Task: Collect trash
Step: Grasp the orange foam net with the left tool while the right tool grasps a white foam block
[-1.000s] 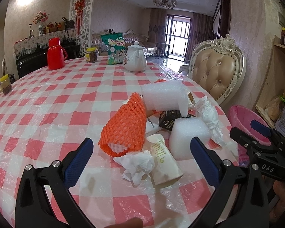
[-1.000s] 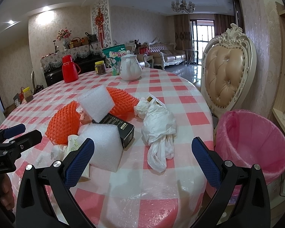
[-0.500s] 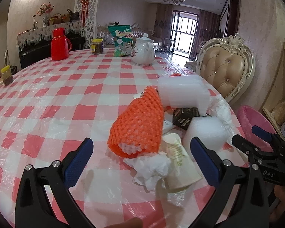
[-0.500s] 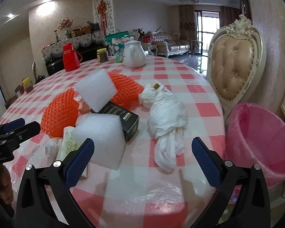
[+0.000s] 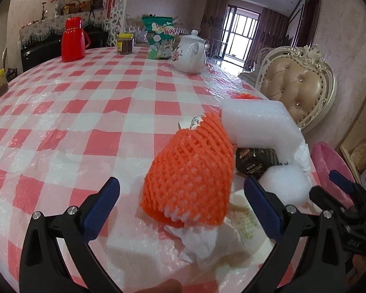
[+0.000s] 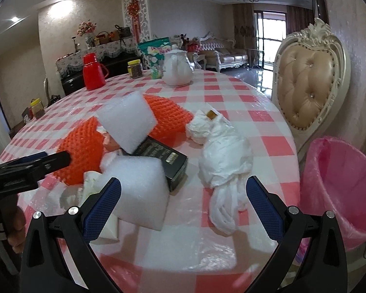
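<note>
Two grippers, left gripper and right gripper, hovering jaws apart over trash heaped at table edge: orange foam netting (ribbed, tubular), white foam block, crumpled plastic bag.

My left camera looks forward between my left tongs, low and close over the red-and-white checked surface, facing the orange foam net sleeve. My right camera sits just as low between my right tongs, facing the white foam block. Both views share that pile, the white ceramic teapot and the pink-lined waste bin.
</note>
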`<state>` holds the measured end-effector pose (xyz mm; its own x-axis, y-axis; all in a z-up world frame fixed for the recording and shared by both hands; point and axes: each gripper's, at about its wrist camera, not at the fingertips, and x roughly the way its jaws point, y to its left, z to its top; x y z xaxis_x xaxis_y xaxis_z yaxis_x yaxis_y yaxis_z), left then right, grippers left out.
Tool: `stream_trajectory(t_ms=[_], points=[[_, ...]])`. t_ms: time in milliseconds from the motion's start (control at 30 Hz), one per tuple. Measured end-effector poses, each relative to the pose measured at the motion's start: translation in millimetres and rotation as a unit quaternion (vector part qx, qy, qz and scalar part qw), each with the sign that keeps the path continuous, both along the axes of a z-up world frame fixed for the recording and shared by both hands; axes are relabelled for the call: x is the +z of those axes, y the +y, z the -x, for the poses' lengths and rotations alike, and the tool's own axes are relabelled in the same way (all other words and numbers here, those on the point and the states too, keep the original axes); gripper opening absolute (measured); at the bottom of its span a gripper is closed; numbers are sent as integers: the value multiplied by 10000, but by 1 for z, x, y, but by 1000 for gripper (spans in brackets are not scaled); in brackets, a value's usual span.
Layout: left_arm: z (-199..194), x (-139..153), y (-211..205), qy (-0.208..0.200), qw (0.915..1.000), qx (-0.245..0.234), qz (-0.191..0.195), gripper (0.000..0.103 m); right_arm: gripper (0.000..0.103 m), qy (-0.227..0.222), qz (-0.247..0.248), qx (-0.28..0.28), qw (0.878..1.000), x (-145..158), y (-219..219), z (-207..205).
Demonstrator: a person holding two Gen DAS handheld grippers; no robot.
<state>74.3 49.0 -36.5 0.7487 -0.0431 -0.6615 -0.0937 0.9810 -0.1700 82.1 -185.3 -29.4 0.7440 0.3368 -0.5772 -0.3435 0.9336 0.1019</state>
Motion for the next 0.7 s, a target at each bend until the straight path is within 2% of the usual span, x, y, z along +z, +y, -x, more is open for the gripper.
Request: stream_trajectory(t_ms=[167, 233, 367, 533, 700], points=[[-13, -8, 6, 188, 9996, -75, 179, 88, 96, 29, -4, 65, 10000, -1, 6, -3], [-17, -12, 8, 252, 9992, -142, 274, 80, 96, 71, -2, 84, 9999, -2, 8, -4], [-22, -19, 9, 370, 9985, -193, 345, 73, 96, 77, 30, 199, 9998, -1, 18, -3], [-20, -19, 15, 358, 9980, -227, 467, 56, 96, 121, 76, 316, 9994, -3, 29, -2], [-16, -17, 15, 322, 9979, -258, 505, 52, 96, 208, 112, 333, 9992, -4, 38, -4]])
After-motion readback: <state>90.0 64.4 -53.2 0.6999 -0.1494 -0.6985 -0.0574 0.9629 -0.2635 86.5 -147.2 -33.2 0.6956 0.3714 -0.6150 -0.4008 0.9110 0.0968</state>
